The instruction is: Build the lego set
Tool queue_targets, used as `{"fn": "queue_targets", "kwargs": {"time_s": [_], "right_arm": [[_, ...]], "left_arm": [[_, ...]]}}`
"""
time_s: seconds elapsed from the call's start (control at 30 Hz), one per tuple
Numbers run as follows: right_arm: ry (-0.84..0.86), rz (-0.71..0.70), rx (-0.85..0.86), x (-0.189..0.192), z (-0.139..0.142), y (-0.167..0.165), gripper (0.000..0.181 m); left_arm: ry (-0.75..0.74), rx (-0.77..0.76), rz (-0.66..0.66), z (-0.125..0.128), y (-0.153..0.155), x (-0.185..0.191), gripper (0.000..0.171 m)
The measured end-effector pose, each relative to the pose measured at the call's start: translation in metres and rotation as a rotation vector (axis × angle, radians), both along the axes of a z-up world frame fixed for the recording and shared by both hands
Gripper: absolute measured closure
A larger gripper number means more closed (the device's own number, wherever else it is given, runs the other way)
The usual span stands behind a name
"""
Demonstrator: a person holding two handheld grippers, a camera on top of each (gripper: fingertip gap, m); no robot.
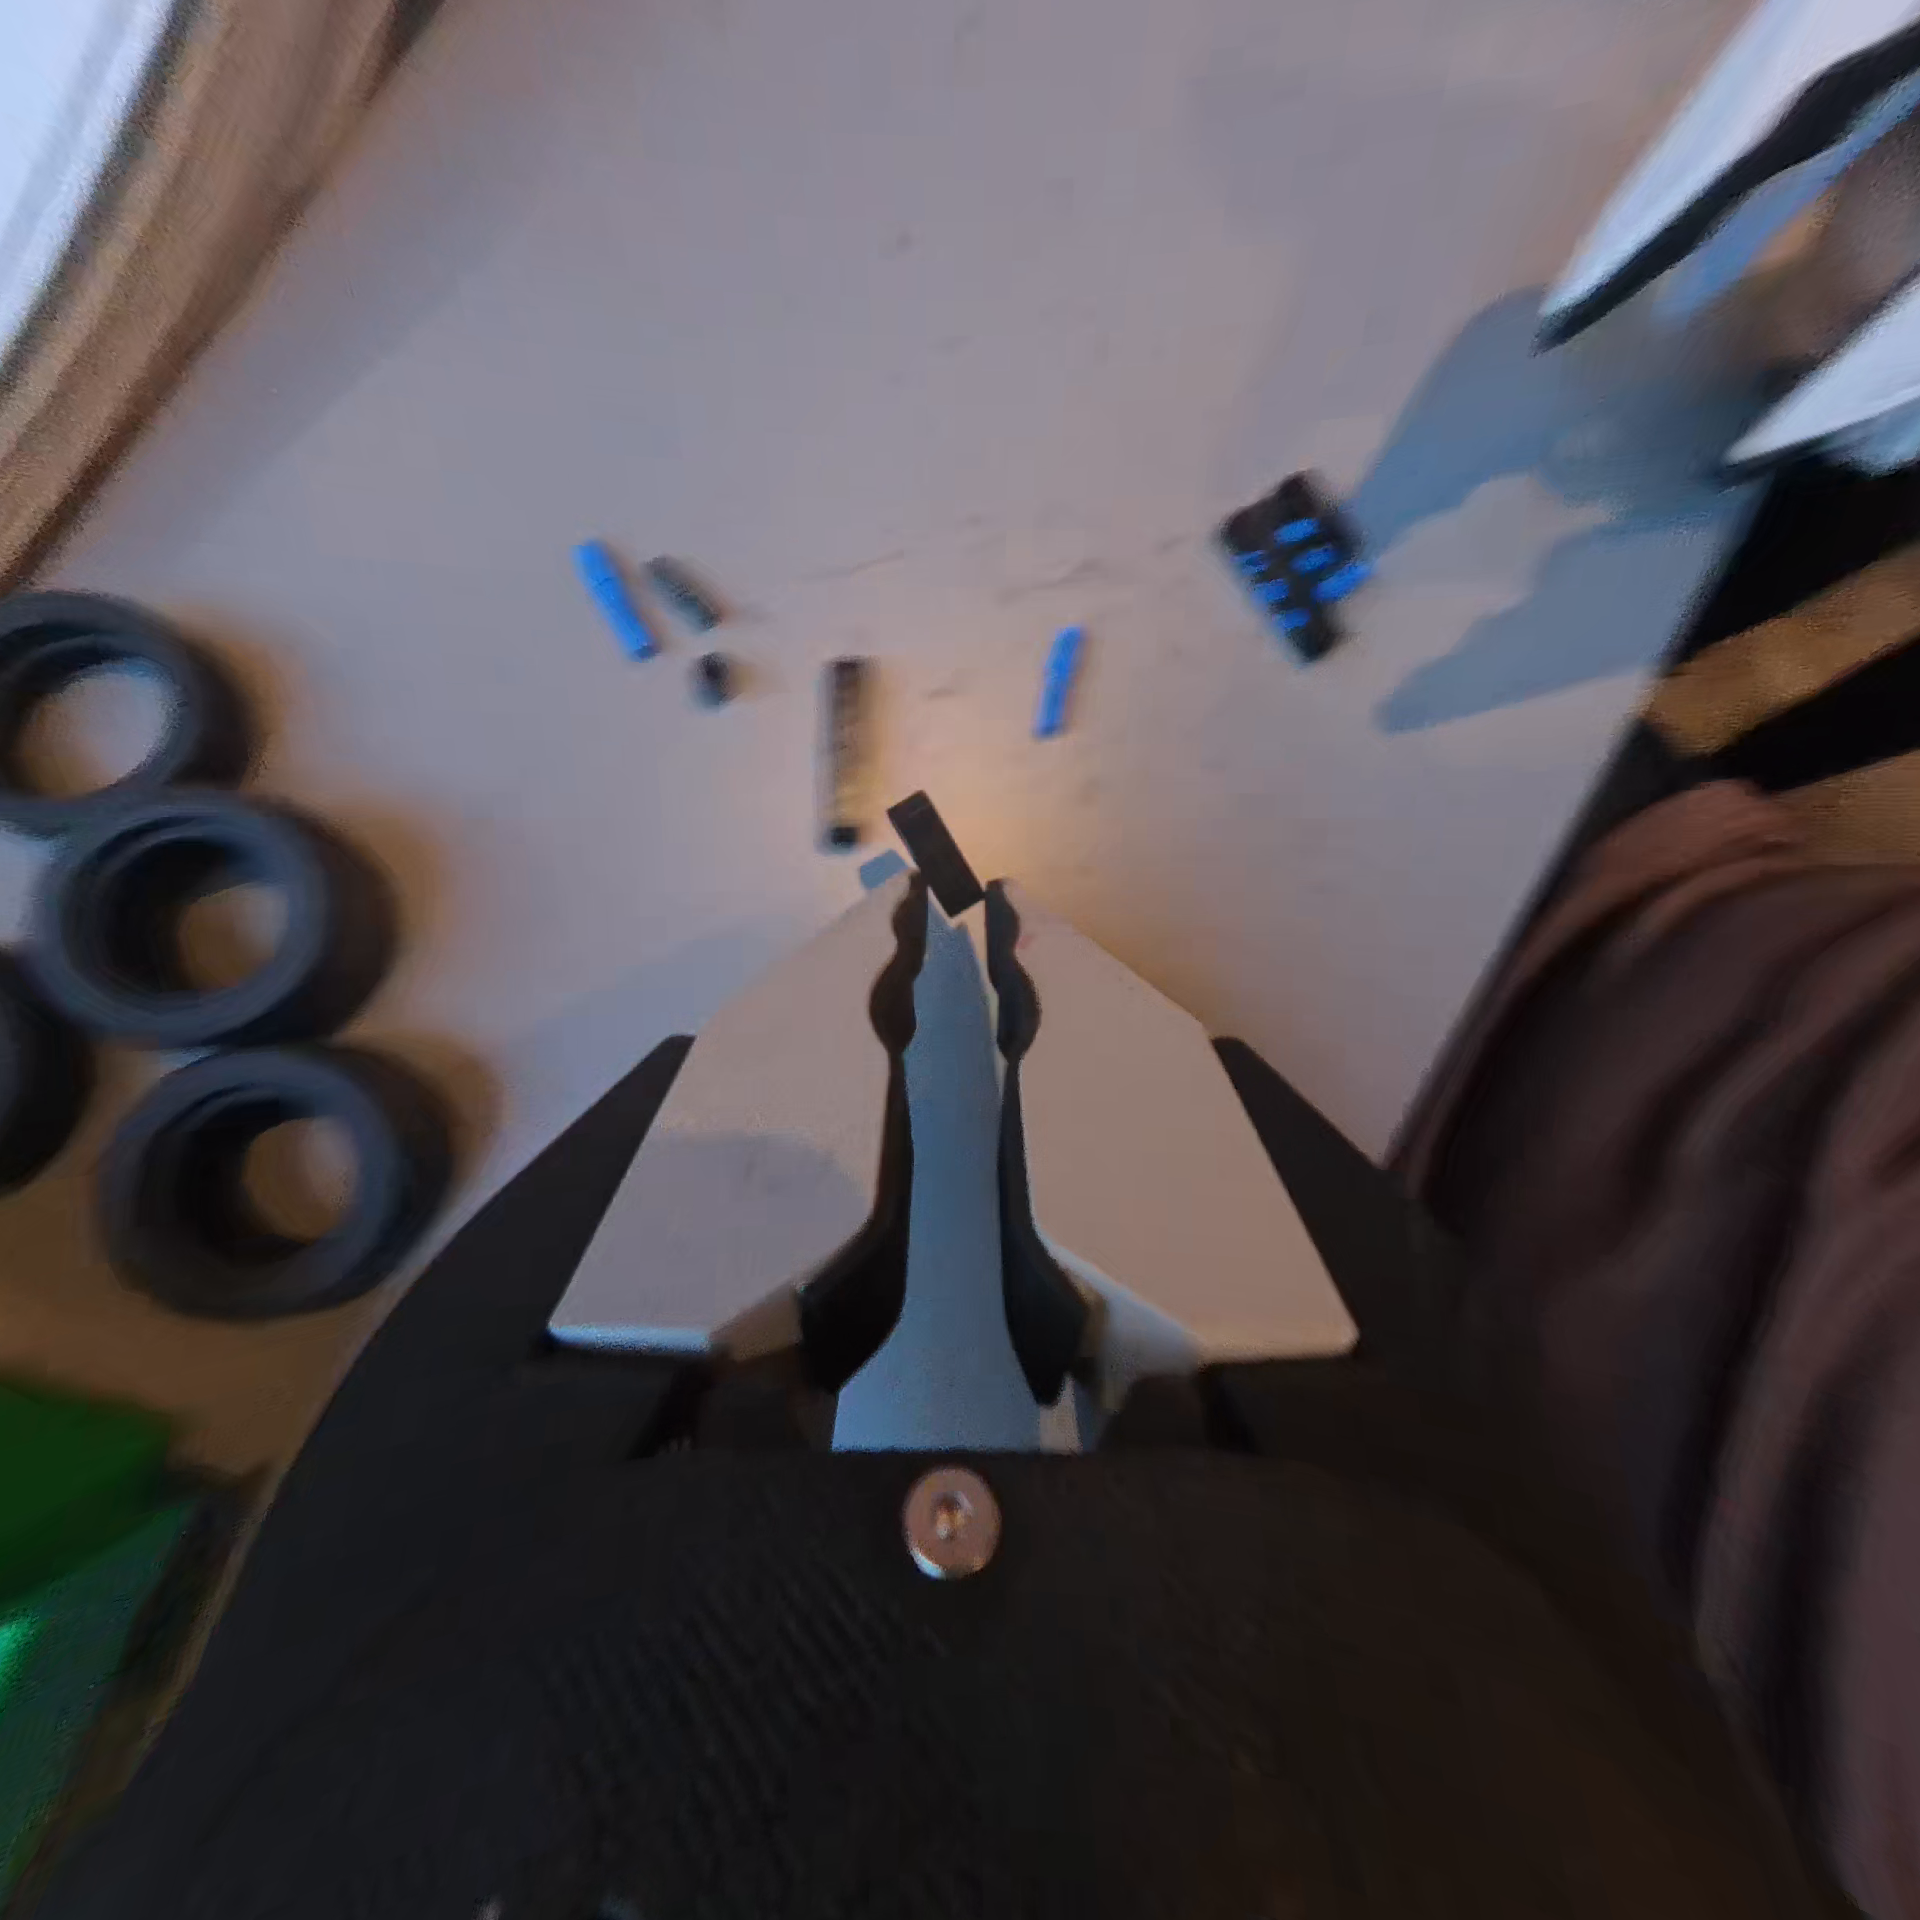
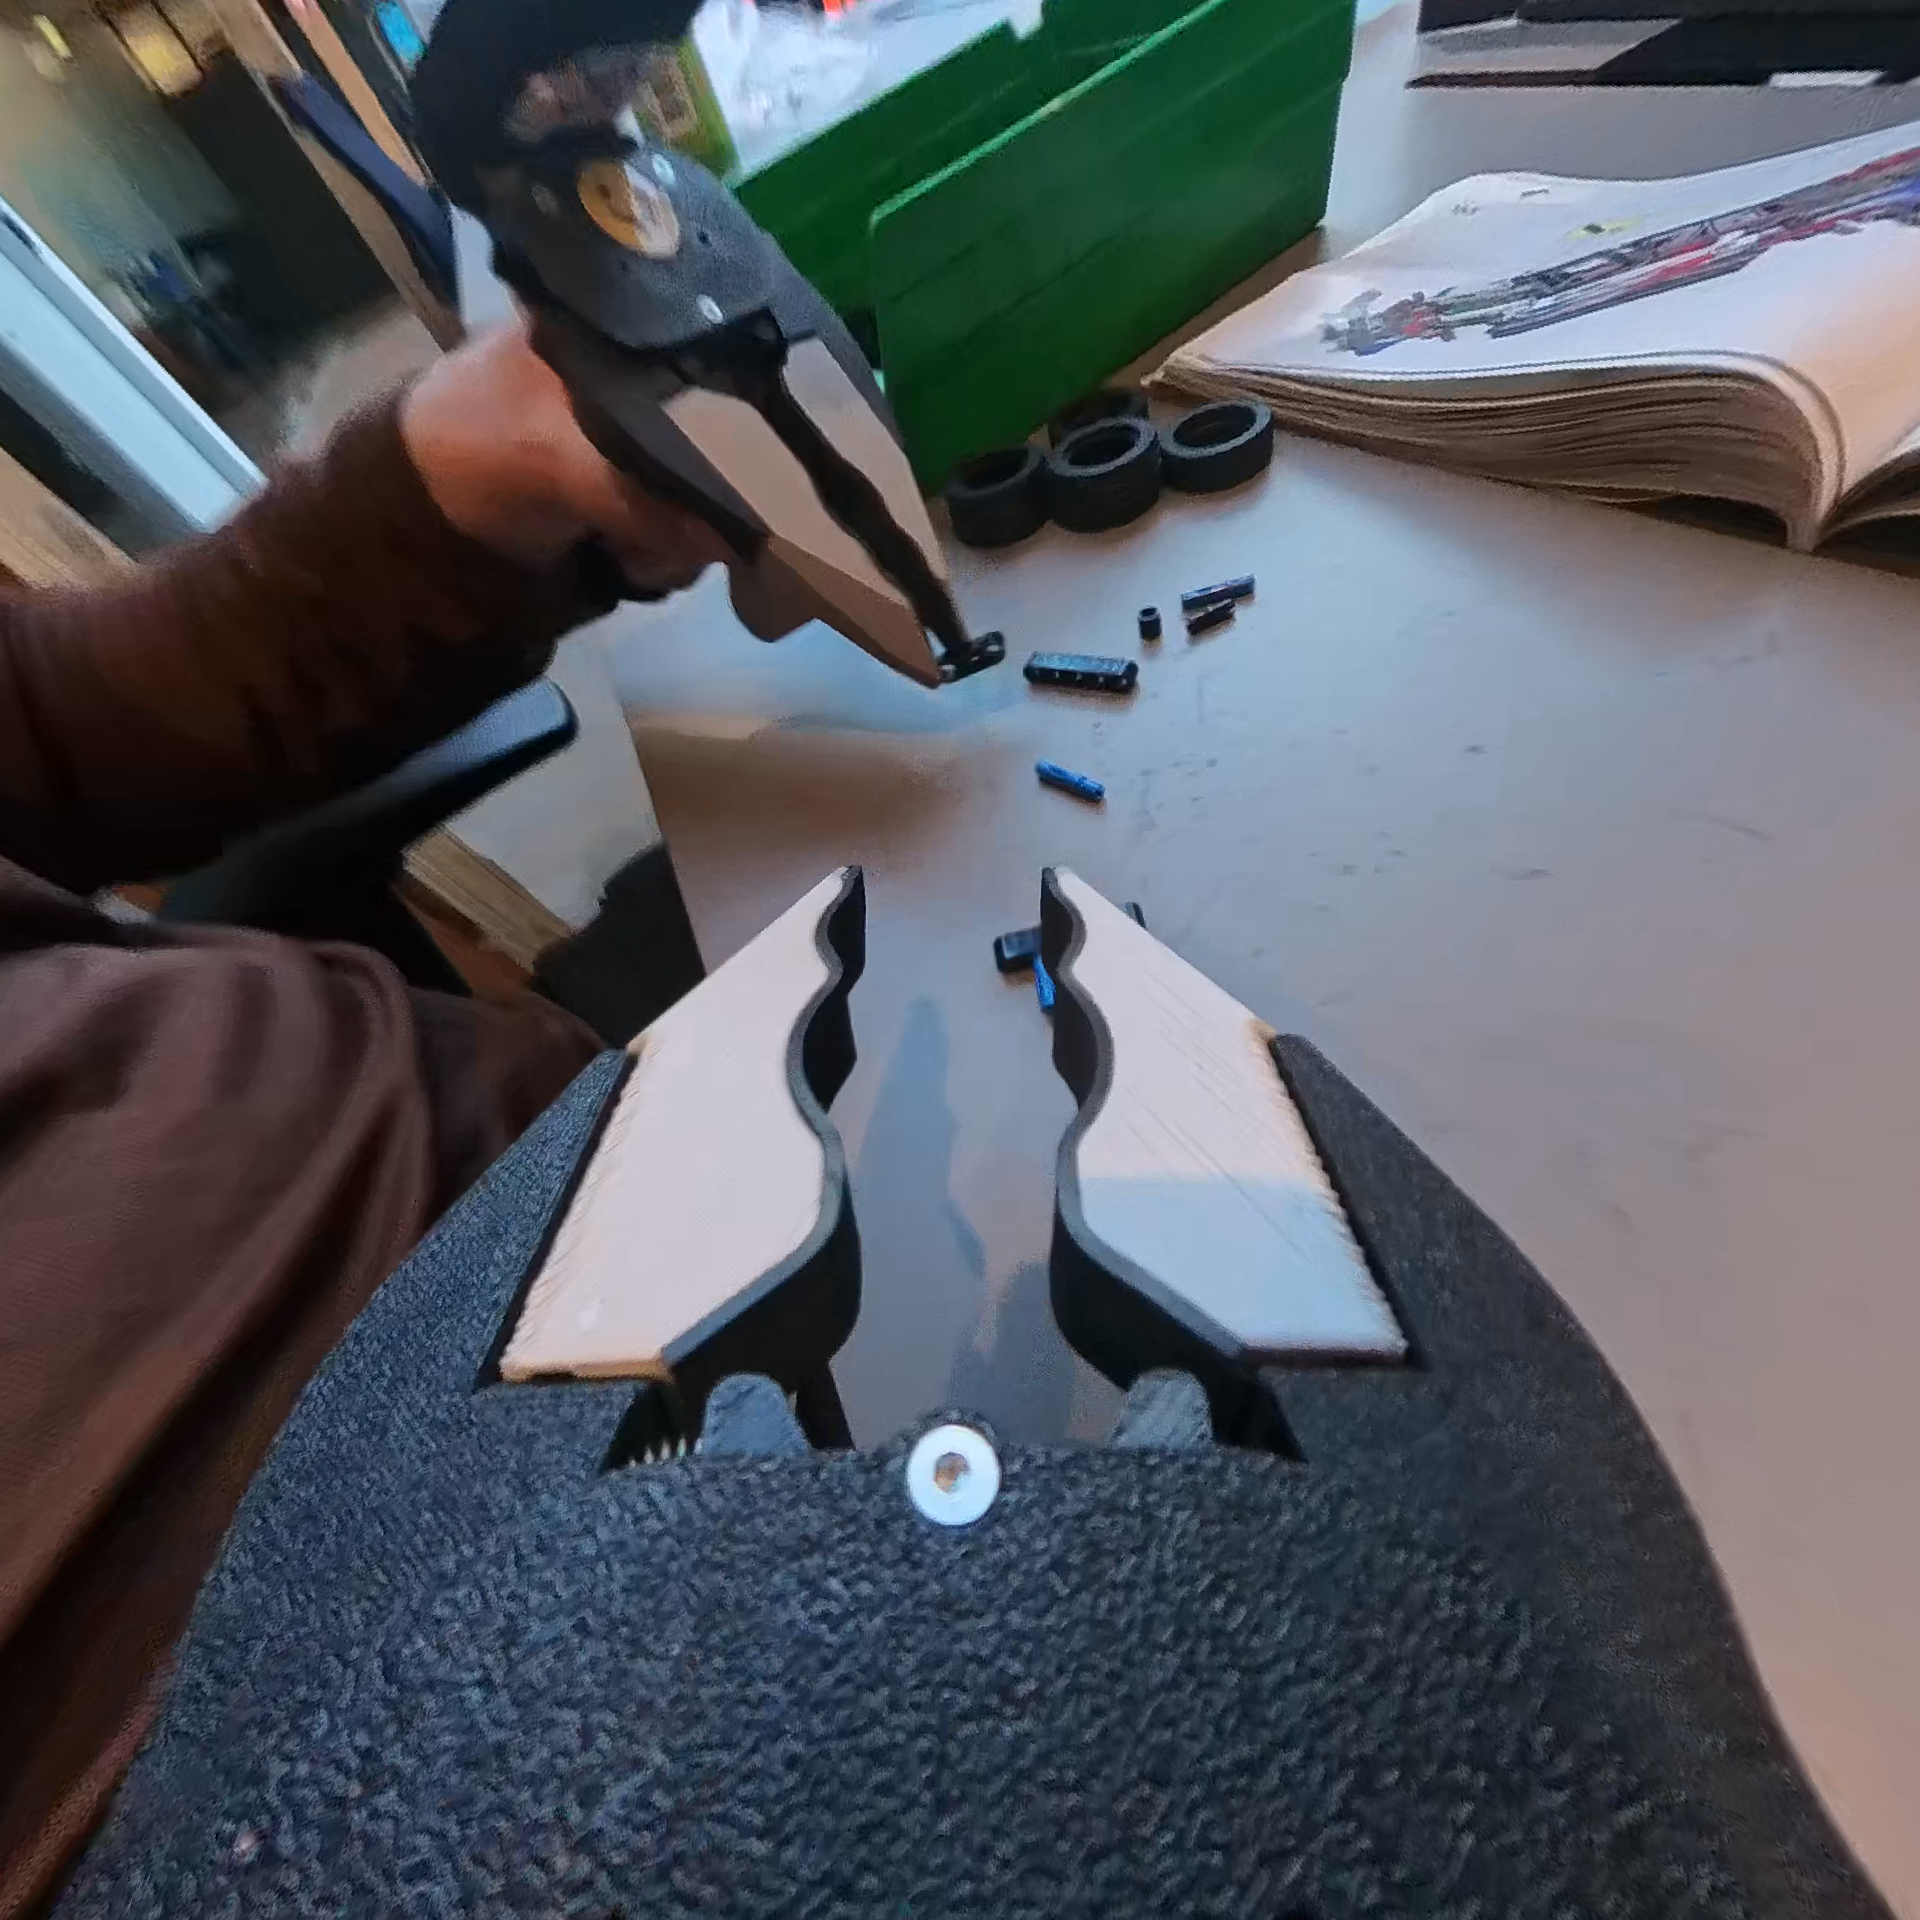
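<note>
No readable text anywhere; open booklet [image 2: 1621,312] page shows only coloured diagram, blurred.

Black textured gripper [image 2: 952,878] bodies, pale wavy-edged fingers, silver screw, seemingly brown knit sleeve [image 2: 208,665].

The right gripper [image 2: 951,883] has a body of black plastic with a rough, grainy finish, and a shiny metal screw [image 2: 953,1474] sits in it. Its fingers [image 2: 1153,1049] are faced with pale, finely ribbed plates. The left gripper [image 1: 954,896] shows a woven-looking black surface, and its side plates look smooth and glossy. The tyres [image 2: 1103,470] look like matt black rubber with ridges. The small black beam [image 2: 1081,670] and blue pin [image 2: 1069,780] are smooth plastic. The book [image 2: 1558,343] is of paper. The table [image 2: 1507,831] is pale, matt, lightly scuffed. The sleeve [image 2: 260,644] is brown cloth. The green box [image 2: 1091,239] seems to be matt plastic.
</note>
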State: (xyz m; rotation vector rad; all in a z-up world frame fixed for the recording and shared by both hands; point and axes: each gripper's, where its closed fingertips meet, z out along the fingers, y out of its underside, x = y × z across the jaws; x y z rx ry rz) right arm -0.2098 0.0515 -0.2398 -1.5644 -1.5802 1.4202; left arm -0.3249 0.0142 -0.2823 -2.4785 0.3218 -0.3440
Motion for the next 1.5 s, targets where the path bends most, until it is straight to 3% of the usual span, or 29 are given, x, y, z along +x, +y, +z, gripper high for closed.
{"fn": "queue_targets", "kwargs": {"time_s": [0.07,0.17,0.4,0.57,0.73,0.93,1.13,1.23,1.37,1.5], "right_arm": [[-0.037,-0.005,0.119,0.002,-0.006,-0.001,0.148],[-0.069,-0.035,0.258,0.006,-0.008,0.007,0.15],[-0.196,0.037,0.254,0.025,-0.027,0.002,0.153],[-0.332,0.071,0.337,0.03,-0.058,-0.001,0.155],[-0.342,0.063,0.369,0.03,-0.061,0.003,0.157],[-0.356,0.015,0.418,0.035,-0.06,0.021,0.161],[-0.284,0.145,0.428,0.033,-0.051,-0.004,0.159],[-0.289,0.162,0.454,0.029,-0.059,-0.005,0.157],[-0.294,0.171,0.41,0.025,-0.059,-0.003,0.174],[-0.297,0.133,0.296,0.025,-0.055,0.0,0.174]], "left_arm": [[-0.061,-0.009,-0.066,0.003,-0.002,0.034,0.163],[-0.036,-0.015,-0.144,0.001,0.003,0.075,0.163],[-0.134,-0.049,-0.174,-0.006,0.029,0.134,0.163],[-0.134,-0.05,-0.176,-0.012,0.031,0.141,0.148],[-0.186,-0.037,-0.201,0.002,0.023,0.14,0.139],[0.099,0.027,-0.344,0.006,0.027,0.09,0.135],[0.103,0.059,-0.574,0.003,0.039,0.087,0.122],[0.111,0.04,-0.653,0.001,0.043,0.093,0.123],[0.077,0.081,-0.699,0.011,0.037,0.117,0.127],[0.189,0.169,-0.728,0.001,0.03,0.131,0.137]]}}
